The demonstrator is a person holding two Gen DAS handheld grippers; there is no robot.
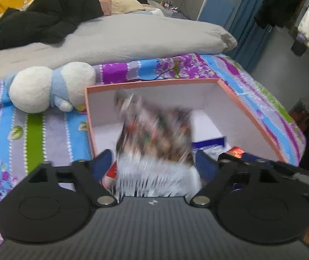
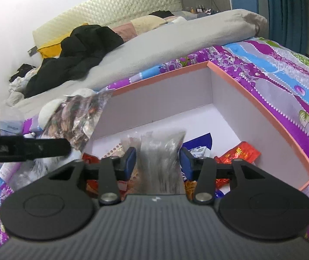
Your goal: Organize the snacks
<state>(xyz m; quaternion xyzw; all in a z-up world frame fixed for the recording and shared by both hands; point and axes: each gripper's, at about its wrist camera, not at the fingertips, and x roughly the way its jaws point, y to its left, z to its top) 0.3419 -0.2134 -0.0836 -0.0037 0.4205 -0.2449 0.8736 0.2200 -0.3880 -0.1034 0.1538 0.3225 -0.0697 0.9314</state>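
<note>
A: In the left wrist view, the left gripper (image 1: 154, 162) is over the open box (image 1: 251, 117), which stands on the striped bedsheet (image 1: 35, 134); its jaws stand wide apart.

B: And the patterned snack bag (image 1: 154, 134)?

A: It is between the blue pads (image 1: 103, 162), blurred, above the inside of the box; the pads do not seem to press on it. Behind the box, to the left, lies a white and blue plush toy (image 1: 48, 86); a grey duvet (image 1: 132, 36) is further back.

B: What shows in the right wrist view?

A: The right gripper (image 2: 157, 159) is also over the box (image 2: 284, 130); a clear bag (image 2: 163, 151), blurred, is between its jaws, and I cannot tell if the pads touch it. Below, in the box, lie red packets (image 2: 241, 153) and a blue and white packet (image 2: 199, 146); at the left, the other gripper's finger (image 2: 35, 148) is seen with the patterned bag (image 2: 78, 117) above it, over the box's left wall.
</note>
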